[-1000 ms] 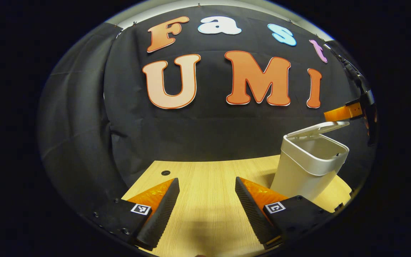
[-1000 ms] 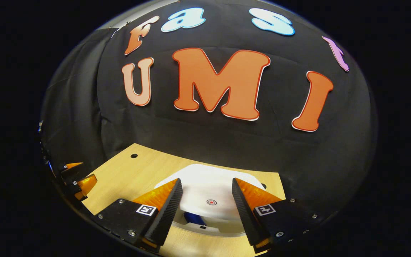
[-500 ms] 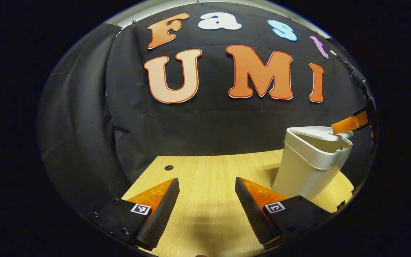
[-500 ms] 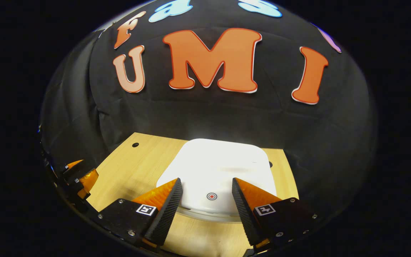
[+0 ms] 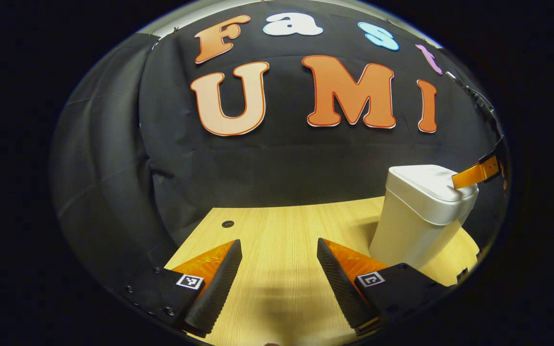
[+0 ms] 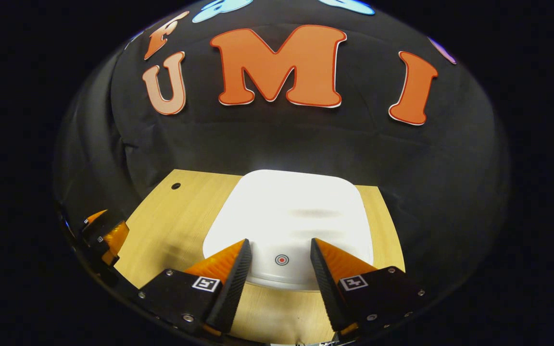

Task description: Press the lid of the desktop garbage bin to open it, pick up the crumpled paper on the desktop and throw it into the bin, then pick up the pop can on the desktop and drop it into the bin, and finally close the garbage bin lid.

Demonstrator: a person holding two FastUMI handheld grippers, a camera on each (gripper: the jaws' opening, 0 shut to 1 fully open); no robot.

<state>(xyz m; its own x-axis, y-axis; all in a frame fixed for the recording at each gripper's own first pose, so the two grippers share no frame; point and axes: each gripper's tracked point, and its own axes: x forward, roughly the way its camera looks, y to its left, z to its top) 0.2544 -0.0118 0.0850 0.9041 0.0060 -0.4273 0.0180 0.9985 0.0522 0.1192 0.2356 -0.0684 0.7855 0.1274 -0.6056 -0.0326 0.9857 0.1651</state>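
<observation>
Pale wooden desktop (image 5: 282,240) carries the white plastic garbage bin (image 5: 414,226) at the left gripper's (image 5: 279,269) two o'clock; its flat lid (image 6: 289,216) lies shut beneath the right gripper (image 6: 279,264). Both grippers gape, holding nothing.

1 bin (image 5: 419,218), 1 lid (image 6: 289,221), 2 grippers (image 5: 279,252)
</observation>
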